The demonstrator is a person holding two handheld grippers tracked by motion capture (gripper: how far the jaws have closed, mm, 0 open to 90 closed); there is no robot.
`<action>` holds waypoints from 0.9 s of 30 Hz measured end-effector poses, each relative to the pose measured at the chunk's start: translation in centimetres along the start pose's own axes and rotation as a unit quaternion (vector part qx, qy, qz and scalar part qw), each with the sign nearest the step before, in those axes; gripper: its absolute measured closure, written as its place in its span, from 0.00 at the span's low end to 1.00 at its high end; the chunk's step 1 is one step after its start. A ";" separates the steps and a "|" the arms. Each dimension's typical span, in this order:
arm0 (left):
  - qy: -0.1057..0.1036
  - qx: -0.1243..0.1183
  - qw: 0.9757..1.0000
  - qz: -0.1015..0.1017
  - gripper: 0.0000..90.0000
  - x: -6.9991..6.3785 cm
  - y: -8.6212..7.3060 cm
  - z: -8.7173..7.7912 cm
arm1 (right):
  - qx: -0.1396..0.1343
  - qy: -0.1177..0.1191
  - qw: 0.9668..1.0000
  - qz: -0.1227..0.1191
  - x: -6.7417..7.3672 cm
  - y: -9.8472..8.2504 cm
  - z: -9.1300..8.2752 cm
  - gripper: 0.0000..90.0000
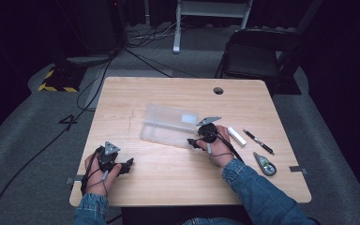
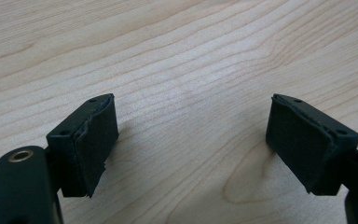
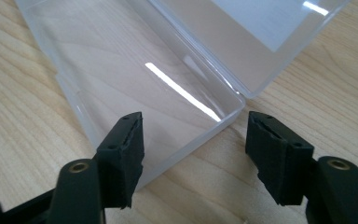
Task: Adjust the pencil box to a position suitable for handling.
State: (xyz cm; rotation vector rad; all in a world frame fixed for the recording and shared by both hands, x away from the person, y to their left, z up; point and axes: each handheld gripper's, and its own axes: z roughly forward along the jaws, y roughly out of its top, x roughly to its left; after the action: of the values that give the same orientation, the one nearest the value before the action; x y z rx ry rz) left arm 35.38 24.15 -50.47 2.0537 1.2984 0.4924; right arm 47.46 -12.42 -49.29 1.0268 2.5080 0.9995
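I see the table [image 1: 168, 178] as a pale wooden square with a chair [image 1: 258, 51] behind its far right corner. Near the middle lies the box [image 1: 166, 124], a clear plastic case with its lid swung up at the back.

My right claw [image 1: 196, 142] sits at the box's near right corner. In the right gripper view its jaws stand apart, released, with the box [image 3: 135, 88] corner between them: the left pad overlaps the front wall, the right pad is out over bare wood beside the end wall. I can't tell whether the left pad touches the plastic; the right one is clear of it. Nothing is grasped. The right hand [image 1: 219, 149] lies low on the table, its denim sleeve [image 1: 262, 194] slanting in from the lower right.

My left claw [image 1: 129, 164] rests near the table's front left, well apart from the box, its hand [image 1: 101, 171] curled round the body. The left gripper view shows it wide open over bare wood grain [image 2: 186, 93].

The high view adds what lies right of the right hand: a white stick [image 1: 236, 136], a pen [image 1: 258, 141] and a small grey tool [image 1: 265, 164], all on the table. The right gripper view gives the box's empty inside and the label [image 3: 265, 18] on its lid.
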 end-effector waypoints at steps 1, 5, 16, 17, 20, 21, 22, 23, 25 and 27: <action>0.000 0.000 1.000 0.001 0.19 0.0 0.0 0.0 | 0.002 0.001 1.000 -0.006 0.2 -0.1 -0.1 0.44; -0.001 0.000 1.000 0.001 0.19 0.0 0.0 0.0 | 0.001 0.005 1.000 -0.017 0.5 -0.4 -0.4 0.43; 0.000 0.000 1.000 0.002 0.19 0.1 0.0 0.0 | 0.012 0.017 0.998 -0.053 1.1 -2.7 -2.8 0.42; 0.000 0.000 1.000 0.002 0.20 0.1 0.0 0.0 | 0.012 0.019 0.998 -0.058 1.2 -3.0 -3.1 0.42; 0.000 0.000 1.000 0.002 0.19 0.1 0.0 0.0 | 0.016 0.022 0.997 -0.066 1.5 -4.0 -4.1 0.42; 0.000 0.000 1.000 0.002 0.20 0.1 0.0 0.0 | 0.017 0.024 0.997 -0.069 1.5 -4.3 -4.4 0.42; 0.000 0.000 1.000 0.002 0.20 0.1 0.0 0.0 | 0.019 0.023 0.997 -0.071 1.6 -4.7 -4.9 0.42; -0.001 0.000 1.000 0.002 0.19 0.1 0.0 0.0 | 0.021 0.025 0.997 -0.072 1.7 -4.9 -5.1 0.42; -0.001 0.000 1.000 0.002 0.19 0.1 0.0 0.0 | 0.021 0.024 0.997 -0.076 1.8 -5.6 -5.8 0.42; 0.000 0.000 1.000 0.003 0.19 0.0 0.0 0.0 | 0.022 0.025 0.997 -0.076 2.0 -6.3 -6.4 0.42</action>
State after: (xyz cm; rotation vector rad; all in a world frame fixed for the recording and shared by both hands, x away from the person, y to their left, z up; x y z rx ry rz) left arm 35.44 24.18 -50.49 2.0571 1.2925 0.4943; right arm 39.79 -17.54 -48.82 0.8169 2.6132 0.9415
